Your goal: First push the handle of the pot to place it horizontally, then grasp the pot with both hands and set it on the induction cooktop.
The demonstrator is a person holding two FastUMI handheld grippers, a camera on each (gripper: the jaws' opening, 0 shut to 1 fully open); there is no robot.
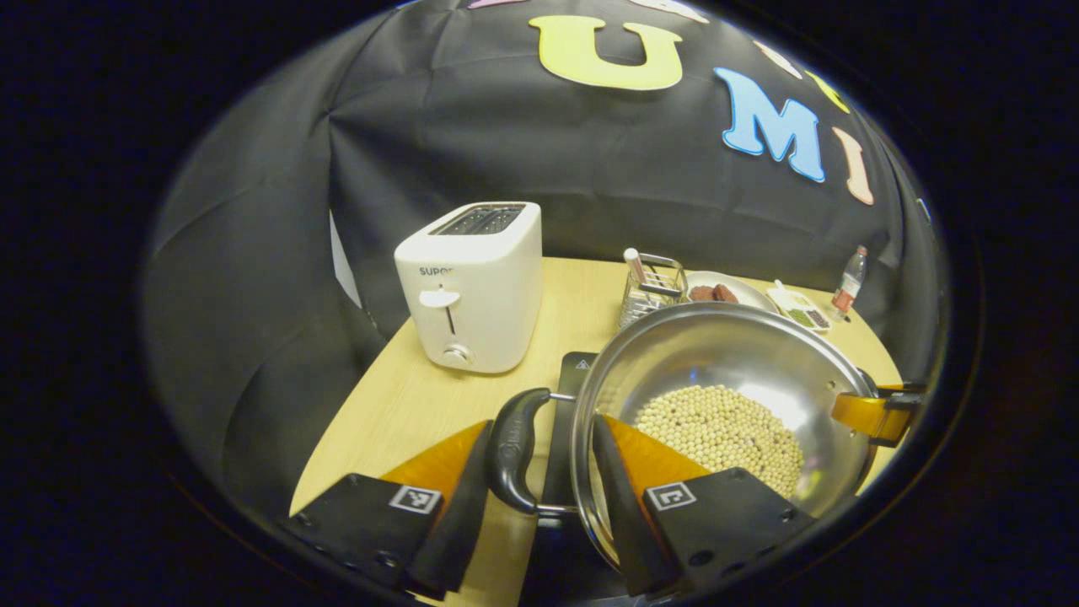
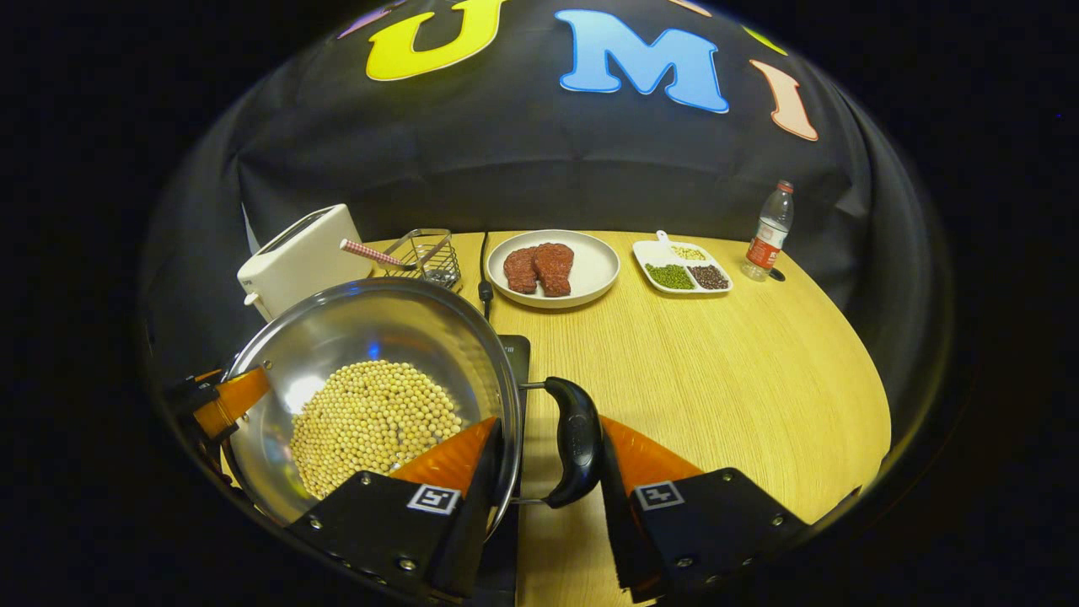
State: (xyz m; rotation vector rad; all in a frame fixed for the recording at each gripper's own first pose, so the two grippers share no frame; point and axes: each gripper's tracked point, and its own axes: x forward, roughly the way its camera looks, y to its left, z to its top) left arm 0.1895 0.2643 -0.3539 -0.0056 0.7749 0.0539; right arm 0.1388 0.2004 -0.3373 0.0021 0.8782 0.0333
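Pot [image 1: 725,396] of beans is gripped by both side handles over the cooktop [image 1: 563,421]; contact with it can't be judged. Left hand-held gripper [image 1: 539,472] is clamped on the left handle [image 1: 512,447], one finger inside the rim. Right hand-held gripper [image 2: 548,459] clamps the right handle [image 2: 576,438] likewise. Toaster [image 1: 470,287] beyond left gripper; plate [image 2: 590,270] on the worktop [image 2: 716,379] ahead of the right.

Pale wood-grain round table [image 2: 725,371] stands against creased black cloth booth wall [image 2: 523,160]; surroundings dim.
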